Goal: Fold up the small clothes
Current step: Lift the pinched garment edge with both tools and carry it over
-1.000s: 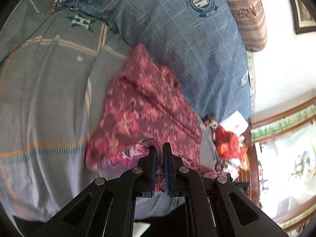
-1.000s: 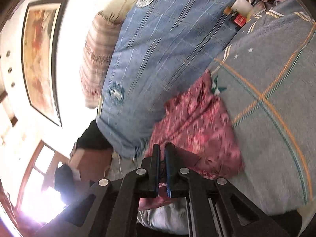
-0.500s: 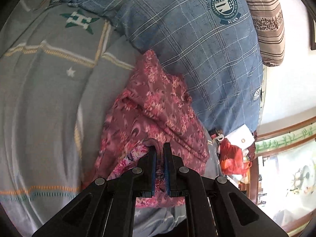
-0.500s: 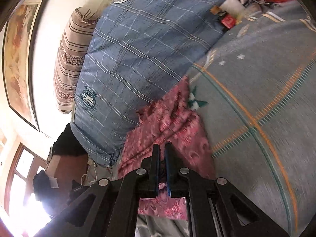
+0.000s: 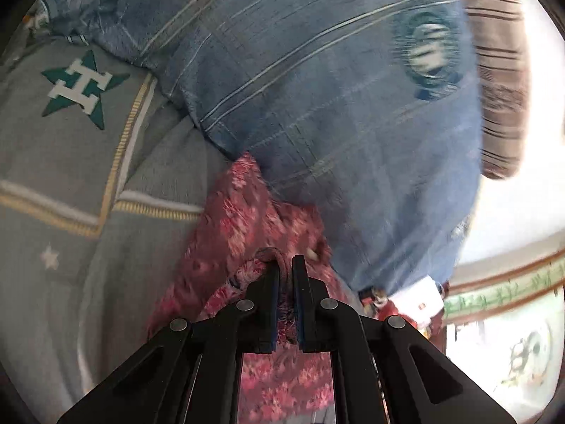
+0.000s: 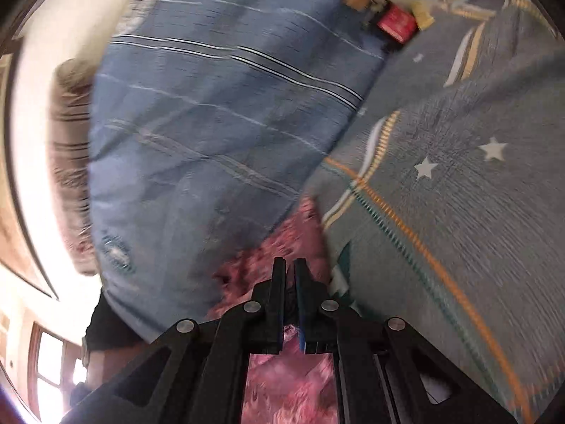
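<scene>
A small maroon garment with a pink floral print point(image 5: 243, 219) lies on the grey bedsheet point(image 5: 63, 183), its far end against a big blue plaid pillow point(image 5: 335, 106). My left gripper point(image 5: 286, 263) is shut on a bunched edge of the garment. The garment also shows in the right wrist view point(image 6: 282, 247), where my right gripper point(image 6: 290, 265) is shut on another edge of it. Both views are motion-blurred, and cloth hangs under both grippers.
The bedsheet point(image 6: 459, 212) has orange and yellow stripes, stars and a green star logo point(image 5: 83, 86). A brown striped pillow point(image 5: 501, 81) sits behind the blue one point(image 6: 212, 123). Small clutter with a red box point(image 6: 395, 24) lies by the pillow's end.
Both grippers have carried the held garment edges forward toward the blue pillow. The visible part of the garment has shortened and the pillow fills more of both views.
</scene>
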`<state>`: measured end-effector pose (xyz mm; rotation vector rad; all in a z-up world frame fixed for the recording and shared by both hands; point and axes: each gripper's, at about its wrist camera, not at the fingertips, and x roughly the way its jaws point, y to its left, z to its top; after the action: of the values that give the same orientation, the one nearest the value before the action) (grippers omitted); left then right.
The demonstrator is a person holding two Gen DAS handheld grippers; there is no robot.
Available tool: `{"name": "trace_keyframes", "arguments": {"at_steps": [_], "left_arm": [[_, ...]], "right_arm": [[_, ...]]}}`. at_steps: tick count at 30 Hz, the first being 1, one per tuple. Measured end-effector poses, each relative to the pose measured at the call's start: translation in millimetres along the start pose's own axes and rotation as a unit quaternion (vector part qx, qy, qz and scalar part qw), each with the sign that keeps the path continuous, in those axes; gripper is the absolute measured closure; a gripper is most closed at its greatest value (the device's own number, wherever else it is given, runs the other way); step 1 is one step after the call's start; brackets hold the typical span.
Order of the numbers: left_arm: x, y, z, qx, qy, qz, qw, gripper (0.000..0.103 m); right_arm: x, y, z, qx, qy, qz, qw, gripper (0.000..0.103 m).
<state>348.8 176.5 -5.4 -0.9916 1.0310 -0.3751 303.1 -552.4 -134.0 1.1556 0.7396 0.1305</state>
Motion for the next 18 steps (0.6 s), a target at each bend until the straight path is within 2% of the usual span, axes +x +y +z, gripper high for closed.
{"name": "trace_keyframes", "arguments": {"at_steps": [5, 7, 9, 11, 13, 15, 16, 17, 18], "left_arm": [[56, 8, 34, -0.026, 0.012, 0.037, 0.9989, 0.098], [74, 10, 48, -0.04, 0.009, 0.047, 0.9981, 0.098], [90, 14, 57, -0.058, 0.013, 0.057, 0.9966, 0.098], [104, 20, 62, -0.087, 0.034, 0.051, 0.9943, 0.098], [107, 19, 63, -0.075, 0.04, 0.038, 0.9957, 0.096], [107, 15, 61, -0.039, 0.046, 0.037, 0.9975, 0.09], [107, 14, 60, -0.024, 0.051, 0.04, 0.9976, 0.087], [106, 14, 57, -0.014, 0.053, 0.044, 0.9976, 0.077], [103, 14, 54, -0.006, 0.048, 0.046, 0.9977, 0.072]], "right_arm": [[27, -7, 21, 0.014, -0.001, -0.017, 1.0, 0.101], [33, -14, 35, 0.041, -0.013, -0.017, 0.999, 0.101], [38, -22, 50, 0.07, -0.027, -0.016, 0.997, 0.095], [36, -26, 59, 0.092, -0.04, -0.031, 0.994, 0.094], [32, -20, 60, 0.066, -0.019, -0.01, 0.998, 0.085], [25, -10, 52, 0.007, 0.017, -0.002, 1.0, 0.052], [20, -7, 46, -0.016, 0.029, 0.0, 0.999, 0.05], [13, -6, 37, -0.038, 0.042, 0.004, 0.998, 0.049], [7, -8, 29, -0.04, 0.052, 0.009, 0.998, 0.049]]}}
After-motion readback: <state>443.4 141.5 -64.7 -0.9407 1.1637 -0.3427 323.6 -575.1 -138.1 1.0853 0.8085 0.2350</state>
